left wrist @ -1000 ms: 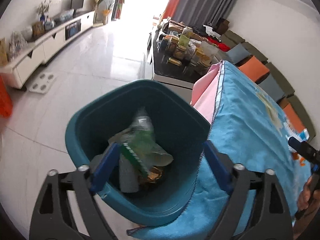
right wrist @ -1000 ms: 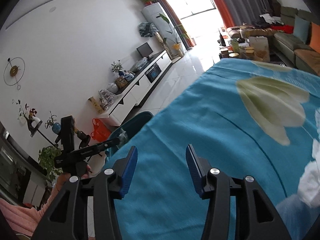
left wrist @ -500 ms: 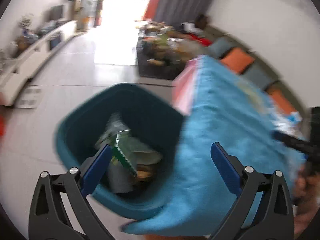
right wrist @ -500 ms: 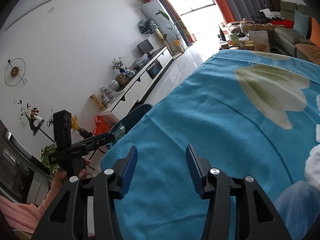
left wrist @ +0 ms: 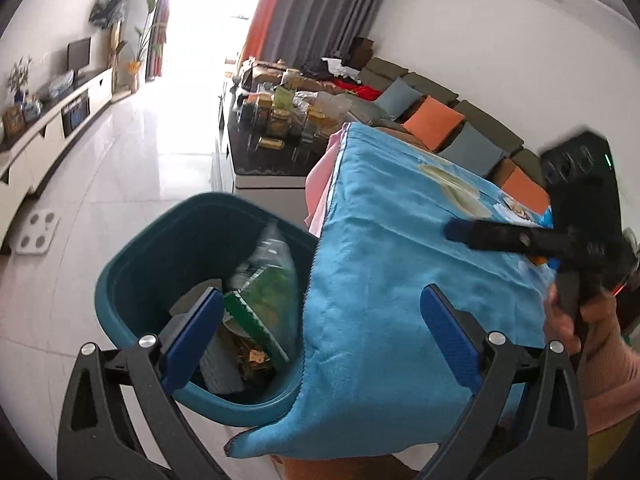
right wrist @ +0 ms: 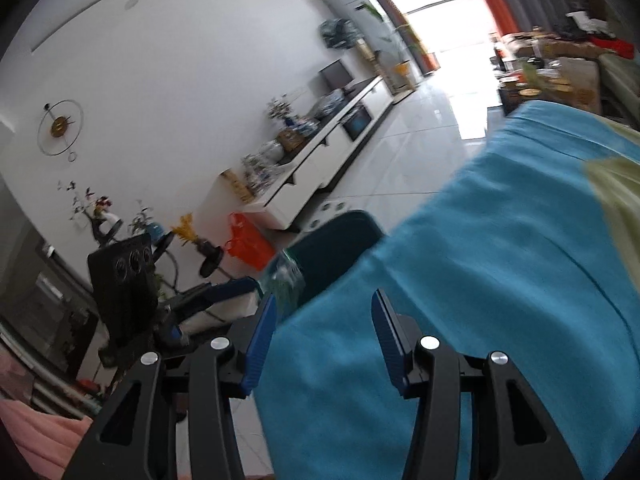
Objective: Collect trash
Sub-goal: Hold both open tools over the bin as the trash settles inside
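both fingers point(left wrist: 208, 320) empty, trash point(left wrist: 264, 288) binned below

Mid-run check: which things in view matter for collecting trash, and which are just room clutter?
Job:
- teal trash bin on the floor beside the table
- green snack wrapper and other trash inside the bin
- left gripper, jaws open and empty
- right gripper, jaws open and empty

Lying about:
- blue tablecloth
- jars on the coffee table
- sofa cushions
- white scale
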Available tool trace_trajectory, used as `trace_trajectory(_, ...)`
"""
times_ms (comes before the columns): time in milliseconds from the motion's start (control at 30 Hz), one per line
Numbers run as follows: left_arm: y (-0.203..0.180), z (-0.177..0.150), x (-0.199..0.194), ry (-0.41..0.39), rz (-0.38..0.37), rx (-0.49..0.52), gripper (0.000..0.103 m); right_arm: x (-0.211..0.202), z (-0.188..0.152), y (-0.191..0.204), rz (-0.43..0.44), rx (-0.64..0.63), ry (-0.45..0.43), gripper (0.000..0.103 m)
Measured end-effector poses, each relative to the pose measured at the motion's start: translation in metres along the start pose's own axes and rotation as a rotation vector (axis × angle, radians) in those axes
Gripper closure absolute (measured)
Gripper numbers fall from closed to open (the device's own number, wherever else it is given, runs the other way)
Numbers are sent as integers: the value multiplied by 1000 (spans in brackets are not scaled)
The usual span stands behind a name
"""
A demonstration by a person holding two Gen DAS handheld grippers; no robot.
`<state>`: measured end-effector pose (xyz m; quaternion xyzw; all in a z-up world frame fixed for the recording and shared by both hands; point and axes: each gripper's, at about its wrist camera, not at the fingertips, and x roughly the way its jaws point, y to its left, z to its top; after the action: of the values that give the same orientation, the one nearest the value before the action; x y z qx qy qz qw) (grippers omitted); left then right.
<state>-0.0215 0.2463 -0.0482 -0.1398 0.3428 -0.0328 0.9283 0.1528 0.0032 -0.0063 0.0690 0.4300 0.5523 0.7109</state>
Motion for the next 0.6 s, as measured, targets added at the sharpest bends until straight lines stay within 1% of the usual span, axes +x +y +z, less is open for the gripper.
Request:
trace_trajectory(133,-5,-2,-6,-5,-10,43,7,35,17,18,60,-31,70,55)
trace_trajectory(267,-8,-2,-8,-9,-5,75,7,69,25,28,111,-28,146,55)
trace_trajectory(367,-7,-3,-10,-14,-15,86,7,92,28,32,131,-18,206,56)
trace_trajectory(433,-7,-3,-11,-17,-19,97,7,104,29,34,141,-16,240,58)
trace_trajectory(467,-6,-3,-12,-18,-21,101,7,107,29,35,141,-18,247,66)
trace_trajectory(500,-5,-4,-13,-19,-23,102,7,110,30,35,145,-21,256,79)
trace_trajectory(600,-2,-5,-12,-17,-26,95,7,113,31,40,153,-42,249,85)
